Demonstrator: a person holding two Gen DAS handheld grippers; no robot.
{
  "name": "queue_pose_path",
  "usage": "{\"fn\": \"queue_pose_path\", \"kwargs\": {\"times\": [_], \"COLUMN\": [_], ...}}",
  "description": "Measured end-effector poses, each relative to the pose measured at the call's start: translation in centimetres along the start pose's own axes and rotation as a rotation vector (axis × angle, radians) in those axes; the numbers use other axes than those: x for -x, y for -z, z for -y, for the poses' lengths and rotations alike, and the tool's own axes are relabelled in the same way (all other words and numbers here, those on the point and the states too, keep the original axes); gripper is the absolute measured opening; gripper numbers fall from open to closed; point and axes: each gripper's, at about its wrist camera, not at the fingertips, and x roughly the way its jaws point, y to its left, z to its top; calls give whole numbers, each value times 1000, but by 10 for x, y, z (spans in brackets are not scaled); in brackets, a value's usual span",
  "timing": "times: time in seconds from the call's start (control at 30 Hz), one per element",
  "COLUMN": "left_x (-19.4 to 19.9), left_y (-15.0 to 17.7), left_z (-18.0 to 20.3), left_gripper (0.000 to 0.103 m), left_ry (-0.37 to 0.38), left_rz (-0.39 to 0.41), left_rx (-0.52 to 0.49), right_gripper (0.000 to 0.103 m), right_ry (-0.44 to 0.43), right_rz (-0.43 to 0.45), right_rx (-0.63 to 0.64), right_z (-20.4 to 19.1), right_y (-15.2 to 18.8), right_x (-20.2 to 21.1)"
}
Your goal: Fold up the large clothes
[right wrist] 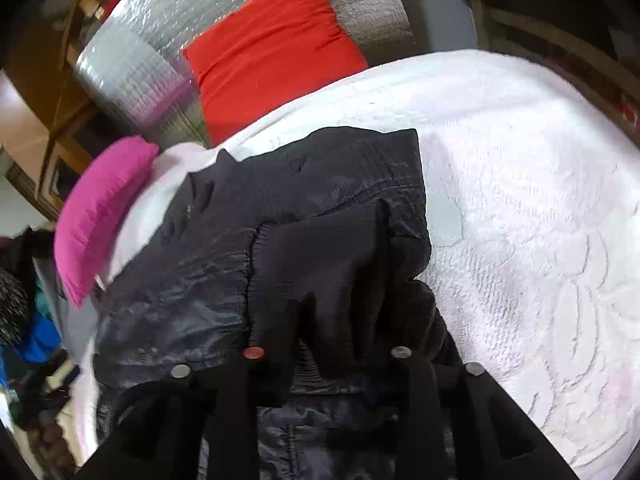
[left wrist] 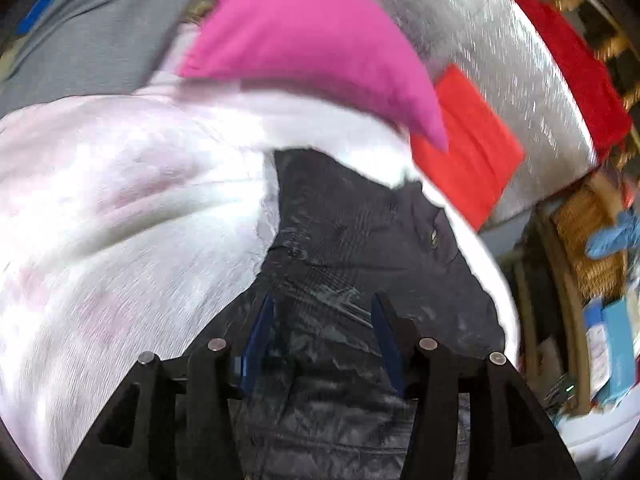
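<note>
A dark shiny jacket [left wrist: 360,232] lies bunched on a white bedspread [left wrist: 120,200]. My left gripper [left wrist: 322,308] hovers just over the jacket's near part, its blue pads [left wrist: 260,328] apart with nothing pinched between them. In the right wrist view the jacket [right wrist: 240,216] has a black knit cuff [right wrist: 328,264] folded up and draped over my right gripper [right wrist: 328,320]. That cuff hides the fingertips, so I cannot see whether the pads press on the cloth.
A pink pillow [left wrist: 304,28] [right wrist: 96,216] and a red pillow [left wrist: 472,148] [right wrist: 272,48] lie at the bed's far end against a silver quilted panel [right wrist: 160,40]. The bedspread [right wrist: 520,200] stretches to the right. A wicker shelf [left wrist: 580,240] and floor clutter [right wrist: 32,340] stand beside the bed.
</note>
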Motion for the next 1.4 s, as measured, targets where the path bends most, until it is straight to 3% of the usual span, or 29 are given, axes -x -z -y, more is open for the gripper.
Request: {"fn": "queue_pose_path", "kwargs": {"times": [0.03, 0.07, 0.1, 0.2, 0.27, 0.33, 0.37, 0.4, 0.43, 0.5, 0.53, 0.67, 0.77, 0.83, 0.9, 0.97, 1.0, 1.07, 1.17, 1.27, 1.33, 1.4], "left_x": [-14, -30, -44, -53, -47, -37, -29, -19, -8, 4, 5, -9, -26, -49, -70, -66, -60, -43, -33, -56, -81, -102], "left_y": [0, 2, 3, 9, 9, 7, 5, 1, -5, -14, -19, -28, -15, -3, 5, 9, 8, 10, 25, 60, 87, 103], "left_z": [1, 0, -1, 5, 10, 11, 10, 8, 7, 4, 7, 21, 34, 35, 36, 45, 51, 74, 121, 170, 197, 210], "left_gripper": [50, 28, 22, 23, 22, 23, 23, 23, 26, 43, 50, 50, 50, 50, 53, 52, 51, 51, 54, 55, 55, 55], "left_ry": [-73, -156, -219, -263, -277, -265, -251, -233, -220, -207, -204, -181, -180, -201, -275, -327, -333, -310, -205, -103, -83, -98], "left_rz": [-17, -50, -82, -62, -56, -39, -18, 15, 50, 95, 108, 106, 111, 47, -5, 38, 63, 138, 194, 130, 76, 36], "left_rx": [-45, -75, -109, -221, -238, -232, -227, -217, -206, -194, -190, -236, -290, -291, -336, -374, -376, -410, -486, -593, -677, -716], "right_gripper": [41, 38, 23, 19, 19, 27, 41, 63, 68, 69, 69, 69, 69, 69, 68, 68, 68, 68, 77, 77, 72, 60], "right_ry": [-7, 10, 52, 100, 134, 126, 110, 100, 120, 187, 177, 58, 0, -7, 42, -23, -100, -162, -144, -97, -93, -121], "right_rz": [-2, -3, -10, -19, -11, -13, -10, 7, 43, 154, 195, 264, 197, 87, -53, -7, 2, 72, 168, 129, 84, 51], "right_rx": [-2, 21, 61, 132, 178, 168, 153, 144, 138, 116, 108, 190, 302, 326, 308, 275, 220, 170, 32, -127, -179, -164], "right_z": [-1, -4, -8, -15, -20, -19, -17, -16, -15, -14, -15, -51, -79, -80, -65, -60, -53, -38, 8, 60, 83, 84], "right_y": [0, -1, -1, 0, 2, 1, 0, -1, -1, -5, -7, -12, -6, 1, 9, 6, -1, -16, -43, -59, -66, -67], "right_x": [0, 0, -2, -5, -4, 0, 4, 11, 21, 47, 57, 68, 37, 1, -42, -32, -20, 4, 25, 7, -15, -27]}}
